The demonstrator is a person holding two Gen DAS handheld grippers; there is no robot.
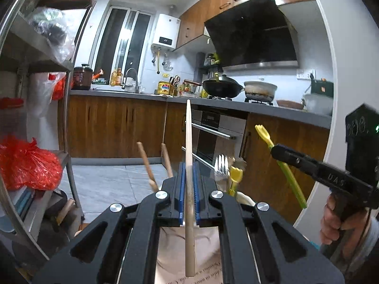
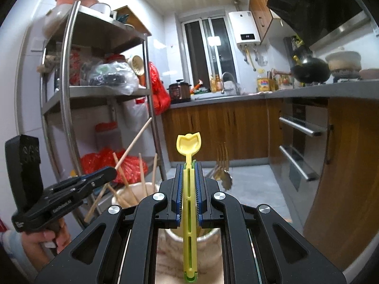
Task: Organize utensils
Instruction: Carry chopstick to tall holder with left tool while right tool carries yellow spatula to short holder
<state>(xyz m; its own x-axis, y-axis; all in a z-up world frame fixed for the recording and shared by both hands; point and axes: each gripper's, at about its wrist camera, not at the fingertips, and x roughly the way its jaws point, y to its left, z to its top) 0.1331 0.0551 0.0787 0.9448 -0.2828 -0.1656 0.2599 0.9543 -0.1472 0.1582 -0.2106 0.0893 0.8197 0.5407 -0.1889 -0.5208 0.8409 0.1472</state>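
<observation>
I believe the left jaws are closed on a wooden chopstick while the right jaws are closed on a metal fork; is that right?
Not quite: the right gripper holds a yellow-green plastic utensil, not a metal fork, as the right wrist view shows. The left gripper is indeed closed on a wooden chopstick.

Your left hand-held gripper (image 1: 188, 172): black, blue pads | your chopstick (image 1: 188, 165): pale wood | your right hand-held gripper (image 2: 188, 177): black, blue pads | your spoon (image 2: 188, 146): yellow, green underside | fork (image 2: 222, 161): silver | bag (image 1: 26, 163): red | cabinets (image 1: 113, 127): brown woodgrain.
</observation>
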